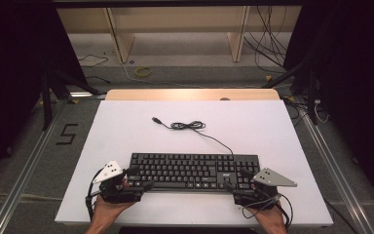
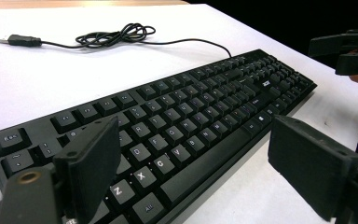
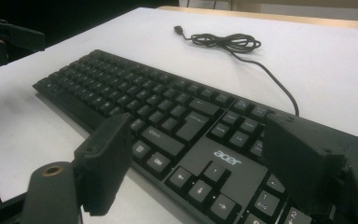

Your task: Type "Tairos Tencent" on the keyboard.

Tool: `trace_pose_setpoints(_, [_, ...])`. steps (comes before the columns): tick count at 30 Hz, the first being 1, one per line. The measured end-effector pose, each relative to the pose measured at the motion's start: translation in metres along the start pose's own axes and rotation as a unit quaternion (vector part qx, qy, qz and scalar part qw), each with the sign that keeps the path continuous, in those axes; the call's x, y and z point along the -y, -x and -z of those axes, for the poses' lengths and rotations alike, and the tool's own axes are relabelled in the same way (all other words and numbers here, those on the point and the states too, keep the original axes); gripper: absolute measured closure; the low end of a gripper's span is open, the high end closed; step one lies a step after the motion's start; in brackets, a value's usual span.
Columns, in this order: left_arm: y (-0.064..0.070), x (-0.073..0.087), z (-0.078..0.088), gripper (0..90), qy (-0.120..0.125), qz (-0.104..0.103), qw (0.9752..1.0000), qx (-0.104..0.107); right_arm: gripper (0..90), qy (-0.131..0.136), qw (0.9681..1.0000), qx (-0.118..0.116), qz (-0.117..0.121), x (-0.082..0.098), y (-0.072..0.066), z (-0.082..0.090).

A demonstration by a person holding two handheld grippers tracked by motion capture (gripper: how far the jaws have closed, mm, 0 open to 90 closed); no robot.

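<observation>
A black keyboard (image 1: 192, 171) lies flat on the white table (image 1: 126, 131), set across its near half, long edge facing the person. From its back edge a thin black cable (image 1: 195, 126) runs away toward the far side, bunches into a loose tangle, and ends in a plug (image 1: 157, 120) lying on the bare tabletop, well apart from the keys.

At the keyboard's left end sits the left gripper (image 1: 139, 179), held in a hand (image 1: 108, 207) coming up from the bottom edge. Its jaws are spread wide. In the left gripper view (image 2: 193, 161), one jaw hangs over the lower-left letter keys and the other stands out past the keyboard's front edge, over white table. The pads press on nothing.

Over at the other end, the right gripper (image 1: 233, 180) mirrors it, with the grey three-cornered plate on top and its own lead looping down by the hand (image 1: 271, 219). Jaws spread wide here too. In the right gripper view (image 3: 198, 163), they straddle the arrow-key block and the silver logo, one jaw near the front edge, the other over the number pad side. Whether either jaw touches the keyboard cannot be told.
</observation>
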State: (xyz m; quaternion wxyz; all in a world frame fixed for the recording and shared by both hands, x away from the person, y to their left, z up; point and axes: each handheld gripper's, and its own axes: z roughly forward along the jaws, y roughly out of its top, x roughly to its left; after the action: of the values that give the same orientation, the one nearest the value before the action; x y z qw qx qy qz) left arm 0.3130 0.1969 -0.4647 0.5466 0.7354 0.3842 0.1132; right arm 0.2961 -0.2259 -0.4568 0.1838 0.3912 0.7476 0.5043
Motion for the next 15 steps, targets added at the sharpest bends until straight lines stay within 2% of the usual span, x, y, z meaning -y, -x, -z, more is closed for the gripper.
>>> trace_pose_setpoints(15, [-0.0006,-0.0004,0.0002,19.9,-0.005,0.001,1.0,-0.005,27.2,-0.002,1.0,0.001,0.0,-0.0033,-0.0003,-0.0047])
